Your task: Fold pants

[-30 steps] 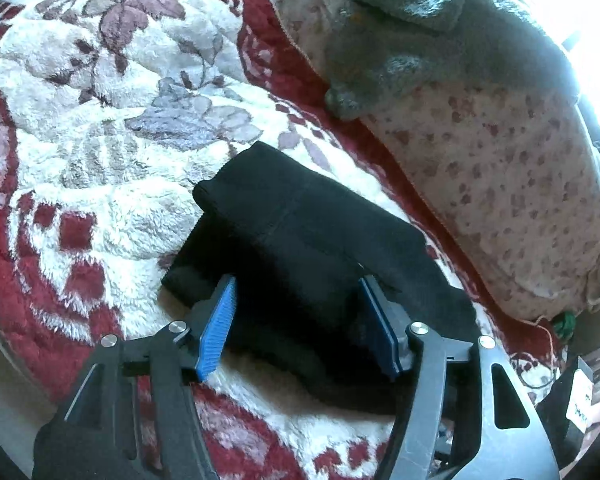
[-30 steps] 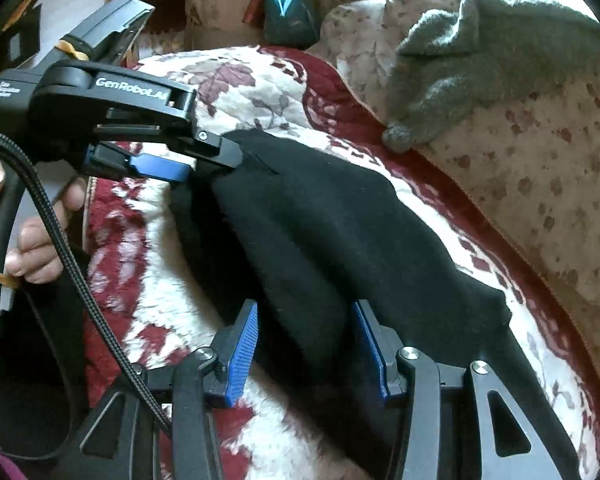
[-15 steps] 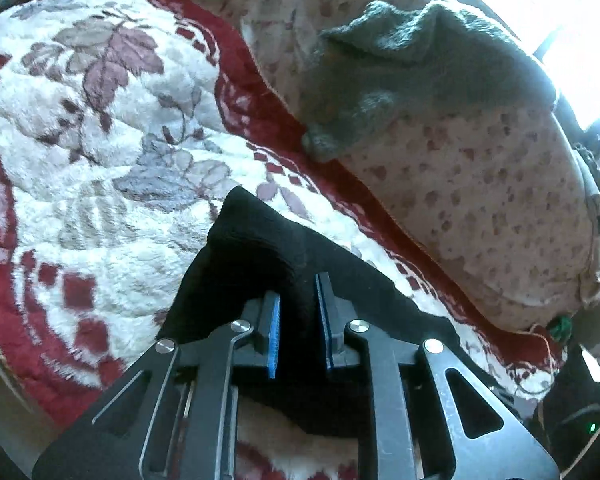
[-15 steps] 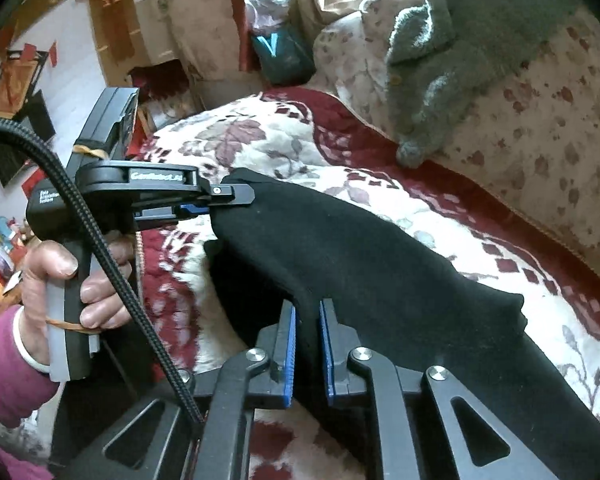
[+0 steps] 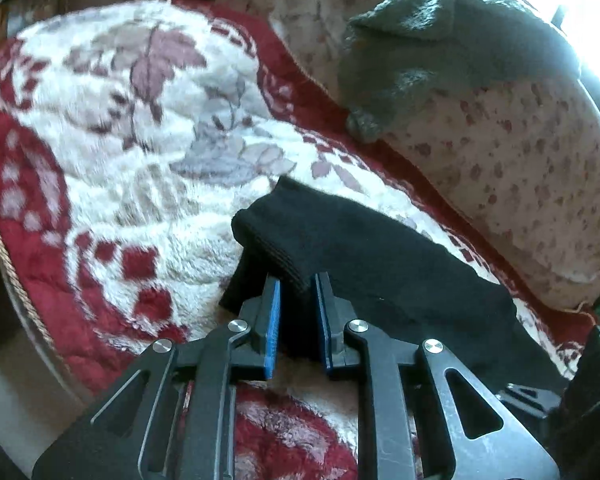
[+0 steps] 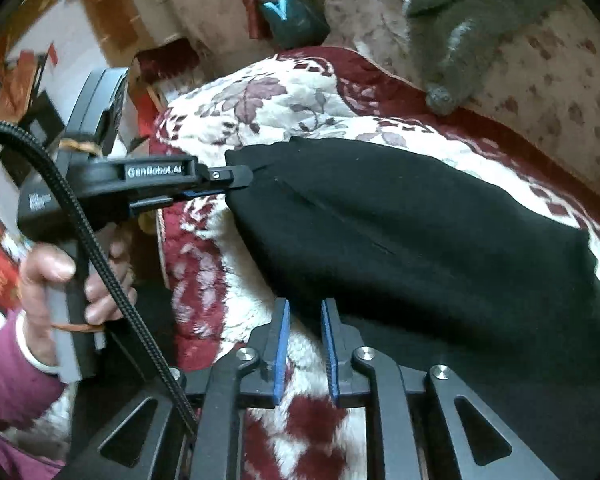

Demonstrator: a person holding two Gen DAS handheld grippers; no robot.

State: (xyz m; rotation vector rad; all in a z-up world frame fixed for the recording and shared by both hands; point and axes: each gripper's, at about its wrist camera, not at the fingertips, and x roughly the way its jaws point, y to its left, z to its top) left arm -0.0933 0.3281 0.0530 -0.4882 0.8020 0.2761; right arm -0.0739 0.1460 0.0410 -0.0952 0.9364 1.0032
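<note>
Pants: the black pants (image 5: 364,264) lie folded on the red-and-white floral blanket (image 5: 112,184), stretched along the side nearest the spotted pillow (image 5: 532,184).
Pants, seen from the right wrist: the same black pants (image 6: 412,232) spread wide, one corner raised off the blanket (image 6: 268,108).
Left tongs: the left tongs (image 5: 296,284) are pinched onto the ribbed edge of the pants, with cloth filling the narrow gap between the blue pads (image 5: 273,320).
Left tongs, side view: in the right wrist view the left tongs (image 6: 236,178) meet the corner of the pants at the end farthest from the pillow (image 6: 540,60), and a hand (image 6: 60,280) in a pink sleeve grips the handle.
Right tongs: the right tongs (image 6: 304,312) stand slightly apart at the near edge of the pants; the blue pads (image 6: 281,352) show fluffy blanket between them, and the cloth only reaches their tips, so no firm hold is visible.
Grey knit: a grey woolly garment (image 5: 440,52) is draped over the pillow, well apart from the pants.
Cable: a braided black cable (image 6: 100,264) crosses in front of the hand.
</note>
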